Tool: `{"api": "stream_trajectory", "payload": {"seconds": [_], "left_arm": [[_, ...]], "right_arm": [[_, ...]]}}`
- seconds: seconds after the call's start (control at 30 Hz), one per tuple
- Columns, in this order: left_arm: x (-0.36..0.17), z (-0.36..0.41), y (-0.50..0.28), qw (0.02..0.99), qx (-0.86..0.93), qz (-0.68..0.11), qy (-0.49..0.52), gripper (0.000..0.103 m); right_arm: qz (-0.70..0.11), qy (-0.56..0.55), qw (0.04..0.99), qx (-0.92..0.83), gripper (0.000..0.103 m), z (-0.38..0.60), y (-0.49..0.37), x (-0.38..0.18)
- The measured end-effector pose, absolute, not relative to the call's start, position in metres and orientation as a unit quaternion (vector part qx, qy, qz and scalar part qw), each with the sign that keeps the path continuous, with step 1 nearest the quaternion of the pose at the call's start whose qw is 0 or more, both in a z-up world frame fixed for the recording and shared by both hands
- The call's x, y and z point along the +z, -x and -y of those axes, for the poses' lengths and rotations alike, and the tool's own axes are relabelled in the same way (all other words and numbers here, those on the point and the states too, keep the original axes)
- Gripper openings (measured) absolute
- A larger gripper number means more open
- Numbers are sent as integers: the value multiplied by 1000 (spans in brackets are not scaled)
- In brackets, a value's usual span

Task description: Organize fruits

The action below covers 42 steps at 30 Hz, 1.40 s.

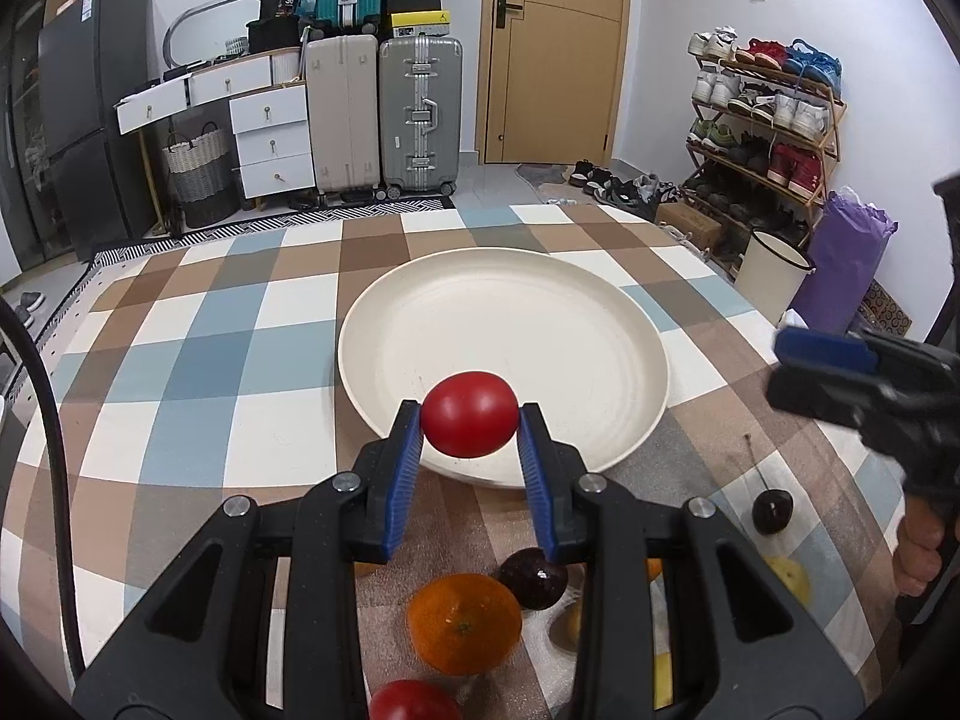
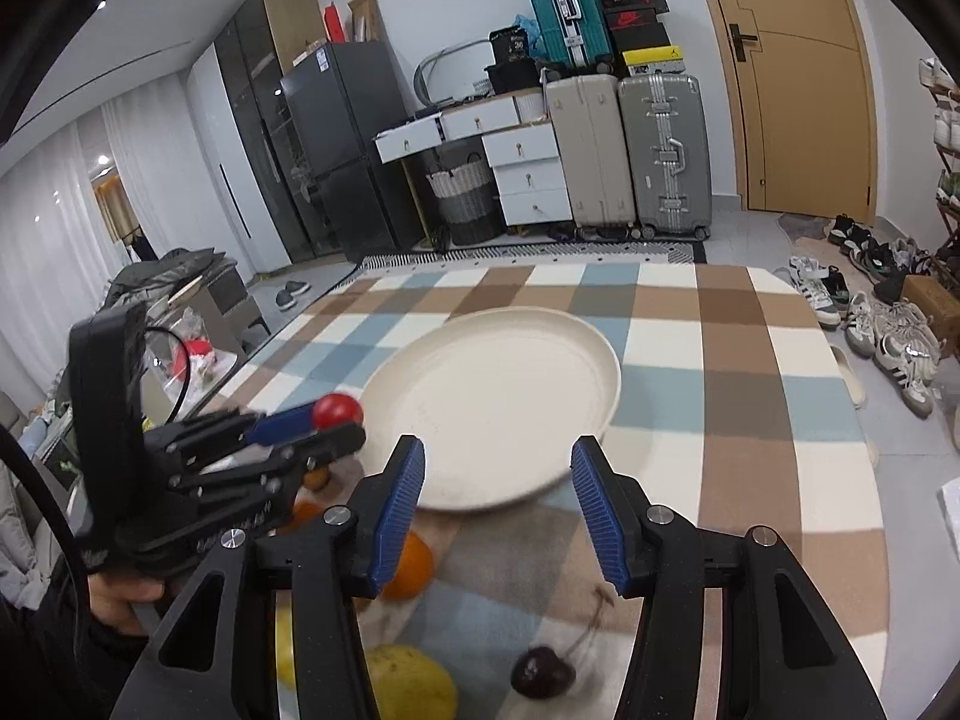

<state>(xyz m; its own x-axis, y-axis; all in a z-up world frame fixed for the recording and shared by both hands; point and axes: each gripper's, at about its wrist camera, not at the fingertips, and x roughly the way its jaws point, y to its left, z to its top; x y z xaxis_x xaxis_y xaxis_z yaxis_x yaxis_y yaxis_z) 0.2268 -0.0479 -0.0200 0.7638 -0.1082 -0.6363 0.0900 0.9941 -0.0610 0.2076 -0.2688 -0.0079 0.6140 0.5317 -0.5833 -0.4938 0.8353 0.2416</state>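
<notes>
My left gripper (image 1: pixel 469 420) is shut on a red tomato (image 1: pixel 469 413) and holds it above the near rim of a cream plate (image 1: pixel 540 324). The right wrist view shows the same tomato (image 2: pixel 338 410) in that gripper (image 2: pixel 336 420), left of the plate (image 2: pixel 498 396). My right gripper (image 2: pixel 498 492) is open and empty above the plate's near edge; it shows in the left wrist view (image 1: pixel 840 372) at the right. On the cloth near me lie an orange (image 1: pixel 464 624), a dark plum (image 1: pixel 534 577), a cherry (image 1: pixel 772 512), another tomato (image 1: pixel 414 701) and yellow fruit (image 2: pixel 408 684).
The table has a checked cloth (image 1: pixel 198 360). Beyond its far edge stand suitcases (image 1: pixel 420 114), white drawers (image 1: pixel 270 138) and a door (image 1: pixel 558 48). A shoe rack (image 1: pixel 768 120) and a white bin (image 1: pixel 774 276) are at the right.
</notes>
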Motion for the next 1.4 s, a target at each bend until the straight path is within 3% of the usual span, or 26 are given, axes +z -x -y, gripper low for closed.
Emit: {"api": "stream_trajectory", "payload": {"seconds": [0.1, 0.4, 0.6, 0.67, 1.4], "left_arm": [[-21, 48, -225, 939, -54, -340, 16, 29], [-21, 48, -221, 940, -58, -336, 16, 29], [-21, 49, -221, 939, -59, -337, 18, 29], [-22, 48, -221, 939, -58, -338, 18, 29], [-32, 48, -240, 931, -56, -362, 8, 30]], "right_arm": [[-348, 2, 899, 267, 64, 280, -188, -17], [-419, 7, 879, 226, 64, 301, -177, -61], [-431, 42, 869, 237, 43, 284, -177, -74], [-428, 51, 867, 248, 28, 279, -176, -75], [-340, 25, 892, 297, 28, 228, -232, -28]]}}
